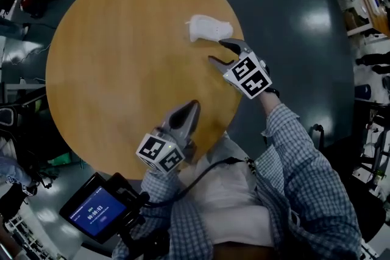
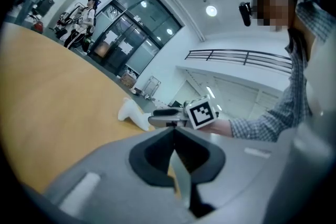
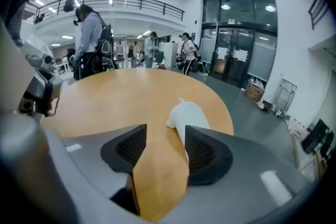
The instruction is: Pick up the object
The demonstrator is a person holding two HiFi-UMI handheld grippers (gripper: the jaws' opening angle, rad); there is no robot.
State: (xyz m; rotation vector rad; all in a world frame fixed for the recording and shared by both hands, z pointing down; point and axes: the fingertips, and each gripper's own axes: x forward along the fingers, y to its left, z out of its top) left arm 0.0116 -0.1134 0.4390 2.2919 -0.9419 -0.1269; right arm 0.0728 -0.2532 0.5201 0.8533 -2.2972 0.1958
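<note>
Head view, round wooden table (image 1: pixel 122 58), white object (image 1: pixel 209 27) lying near its far right edge, right gripper (image 1: pixel 217 50) just beside it, jaws apart around nothing, left gripper (image 1: pixel 194 108) over the near edge, jaws together, empty.

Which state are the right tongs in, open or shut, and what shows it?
Open: the right tongs have pads apart with bare table between them; the white object lies just ahead, ungripped.

Right gripper (image 3: pixel 165 128) parted, white object (image 3: pixel 190 113) ahead
</note>
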